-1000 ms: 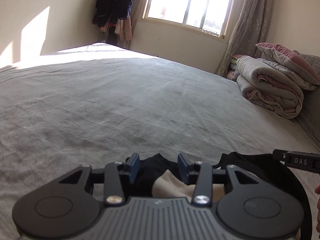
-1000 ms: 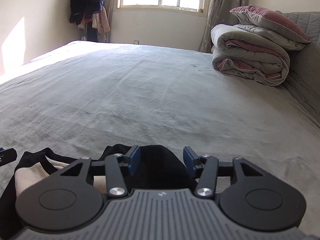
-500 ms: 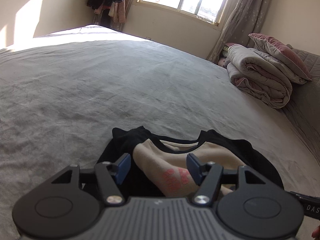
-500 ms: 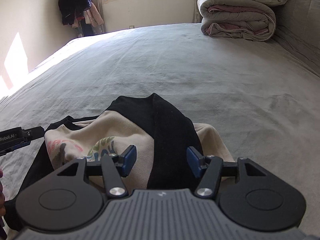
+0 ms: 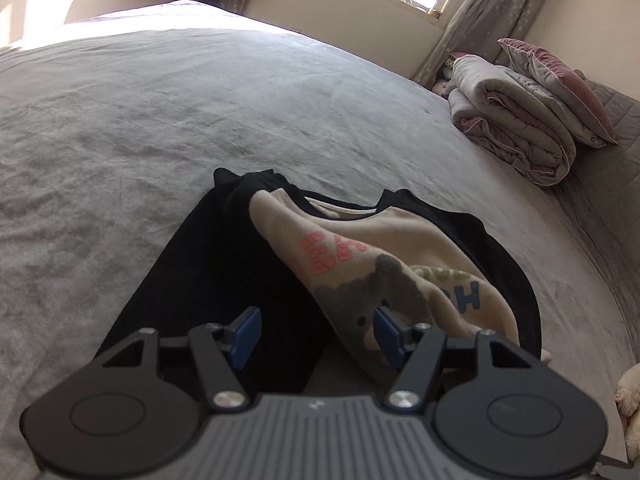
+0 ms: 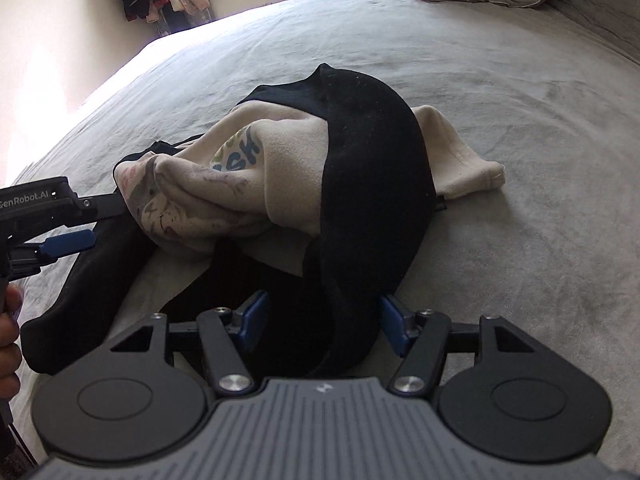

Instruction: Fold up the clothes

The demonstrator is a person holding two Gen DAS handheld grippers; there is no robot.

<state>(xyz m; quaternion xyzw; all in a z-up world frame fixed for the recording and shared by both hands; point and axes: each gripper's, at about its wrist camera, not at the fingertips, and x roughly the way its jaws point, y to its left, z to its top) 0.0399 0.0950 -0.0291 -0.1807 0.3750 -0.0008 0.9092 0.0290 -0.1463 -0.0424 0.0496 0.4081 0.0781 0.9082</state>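
The side of the left tongs (image 6: 68, 222), seen from the right wrist view, carries the white brand mark "GenRobot.AI", its first letter cut by the frame edge. On the cream front of the sweatshirt (image 6: 280, 160), blue letters read "SH". Its pink and green printed words (image 5: 332, 250) are too crumpled to read.

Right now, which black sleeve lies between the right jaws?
The curved black sleeve that arches over the cream body; the other sleeve lies flat on the left, by the left gripper.

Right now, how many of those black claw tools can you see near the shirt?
2. The right gripper straddles the shirt's black sleeve, and the left gripper reaches in from the left beside its cream body.
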